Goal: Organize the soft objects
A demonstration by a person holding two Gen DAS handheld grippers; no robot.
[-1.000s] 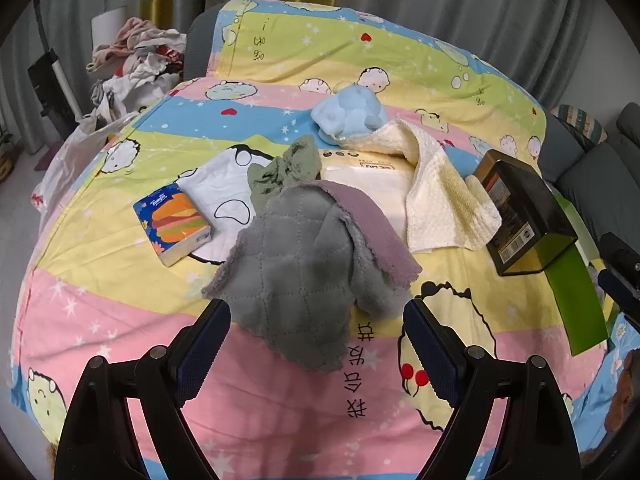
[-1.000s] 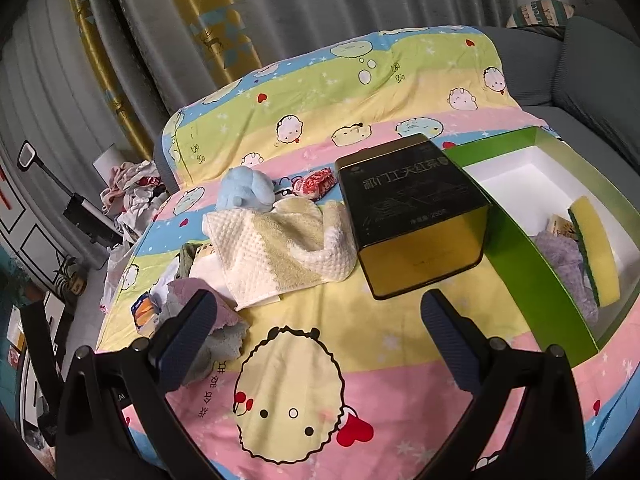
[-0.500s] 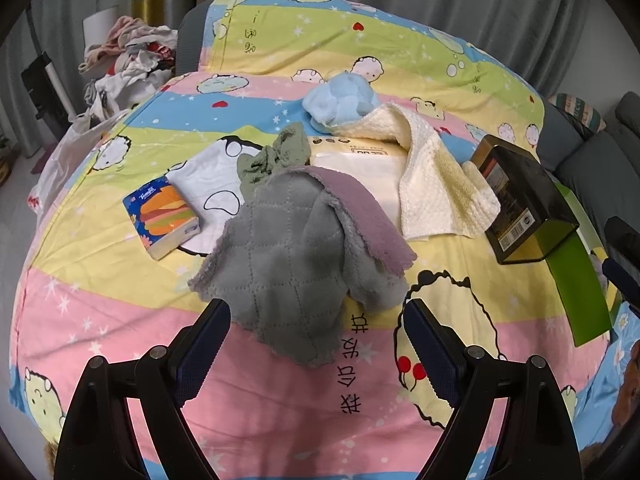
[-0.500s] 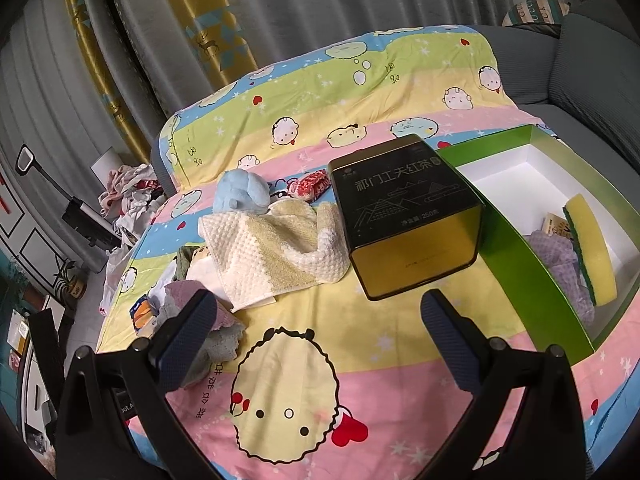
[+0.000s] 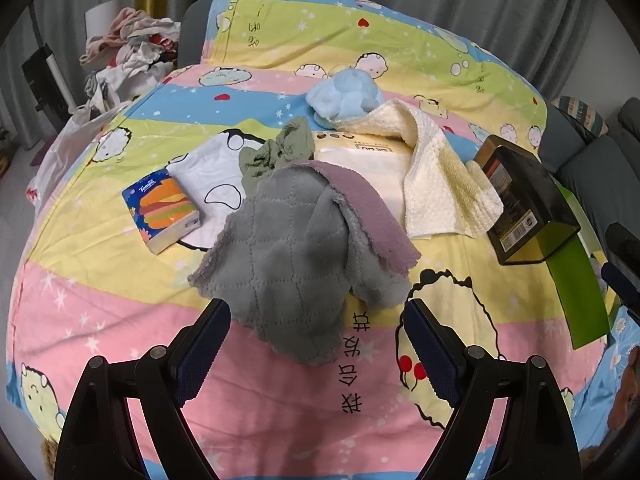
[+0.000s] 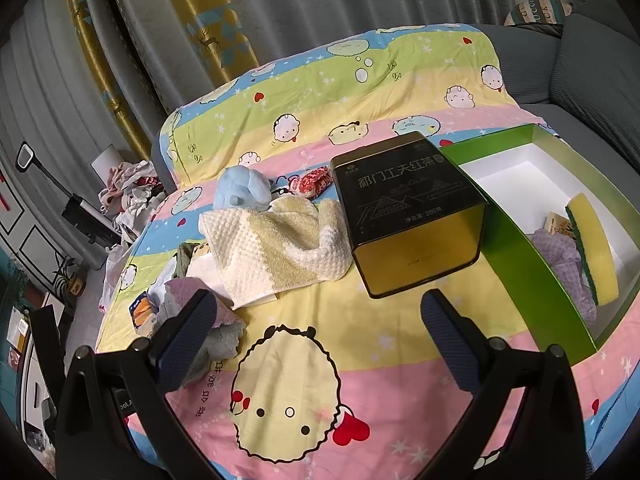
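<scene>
A cartoon-print sheet (image 5: 120,312) covers my work surface, grey curtains (image 6: 320,0) behind. The tissue pack (image 5: 162,210) reads "Tempo". My left gripper (image 5: 316,344) and right gripper (image 6: 320,332) both gape, empty.

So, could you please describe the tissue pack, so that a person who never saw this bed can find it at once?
Start from the cartoon bedsheet with pastel stripes, and find the heap of cloths in its middle, topped by a grey quilted cloth. The tissue pack lies just left of that heap, on the edge of a white cloth. It is the only small stiff packet there, dark blue with an orange burger picture.
</scene>
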